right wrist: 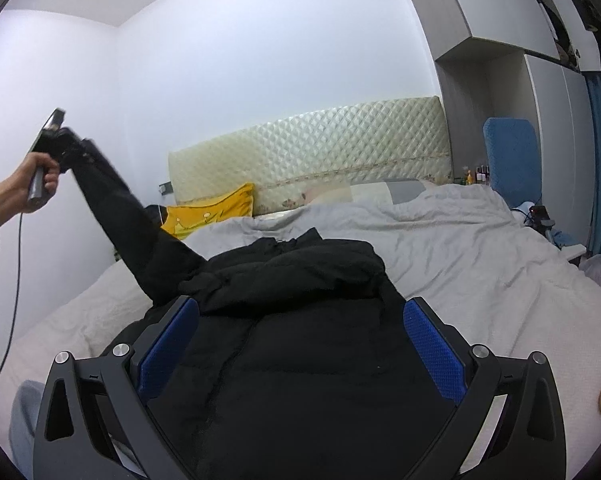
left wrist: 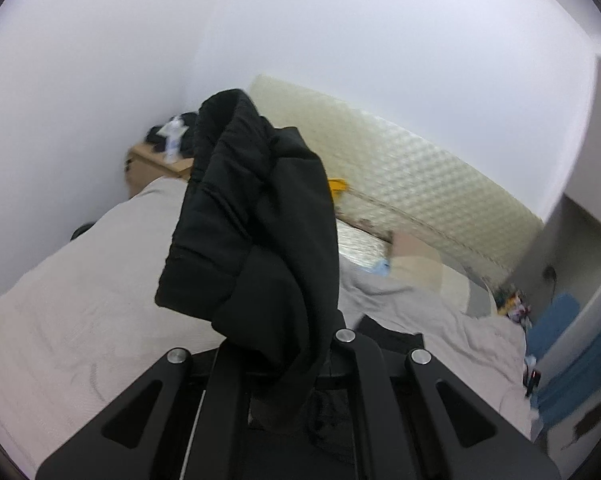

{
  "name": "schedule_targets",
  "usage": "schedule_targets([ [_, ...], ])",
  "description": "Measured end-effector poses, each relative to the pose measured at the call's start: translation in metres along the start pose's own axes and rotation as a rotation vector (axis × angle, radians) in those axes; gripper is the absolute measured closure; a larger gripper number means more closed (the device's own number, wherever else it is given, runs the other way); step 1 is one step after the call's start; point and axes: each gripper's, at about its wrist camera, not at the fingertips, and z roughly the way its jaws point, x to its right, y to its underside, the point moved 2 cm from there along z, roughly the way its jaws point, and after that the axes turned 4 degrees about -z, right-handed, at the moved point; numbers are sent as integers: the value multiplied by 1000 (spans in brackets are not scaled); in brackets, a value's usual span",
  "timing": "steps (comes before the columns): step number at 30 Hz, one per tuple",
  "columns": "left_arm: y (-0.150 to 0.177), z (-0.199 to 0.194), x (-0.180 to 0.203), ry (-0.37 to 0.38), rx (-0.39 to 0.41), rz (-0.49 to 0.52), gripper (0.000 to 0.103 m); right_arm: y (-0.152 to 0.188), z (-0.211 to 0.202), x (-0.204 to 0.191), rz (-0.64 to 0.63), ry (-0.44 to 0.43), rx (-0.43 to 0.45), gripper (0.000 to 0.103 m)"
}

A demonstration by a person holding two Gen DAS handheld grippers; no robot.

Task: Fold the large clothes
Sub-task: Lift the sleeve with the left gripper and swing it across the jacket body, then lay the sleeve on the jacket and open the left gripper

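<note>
A large black padded jacket (right wrist: pixel 292 344) lies on the bed (right wrist: pixel 480 280). My left gripper (right wrist: pixel 66 148), held in a hand at the far left of the right wrist view, is shut on the jacket's sleeve (right wrist: pixel 132 224) and holds it stretched up above the bed. In the left wrist view the sleeve end (left wrist: pixel 252 232) bunches over the gripper's fingers and hides the tips. My right gripper (right wrist: pixel 300 340) is open, its blue pads (right wrist: pixel 432 348) spread on either side of the jacket's body, just above it.
A quilted cream headboard (right wrist: pixel 312 152) stands at the far end with a yellow pillow (right wrist: pixel 212 212) below it. A wooden nightstand (left wrist: pixel 156 164) with clutter sits left of the bed. A blue chair (right wrist: pixel 510 156) and tall cupboards (right wrist: pixel 540 80) are on the right.
</note>
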Motion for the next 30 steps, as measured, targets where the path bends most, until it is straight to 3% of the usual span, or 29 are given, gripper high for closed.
schedule_targets([
  [12, 84, 35, 164, 132, -80, 244, 97, -1, -15, 28, 44, 4, 38, 0],
  [17, 147, 68, 221, 206, -186, 335, 97, -2, -12, 42, 74, 5, 37, 0],
  [21, 200, 86, 250, 252, -247, 386, 96, 0, -12, 54, 93, 5, 43, 0],
  [25, 252, 110, 266, 301, -324, 366, 96, 3, -2, 65, 123, 24, 31, 0],
  [30, 313, 148, 278, 271, -397, 473, 96, 8, 14, 82, 176, 38, 0, 0],
])
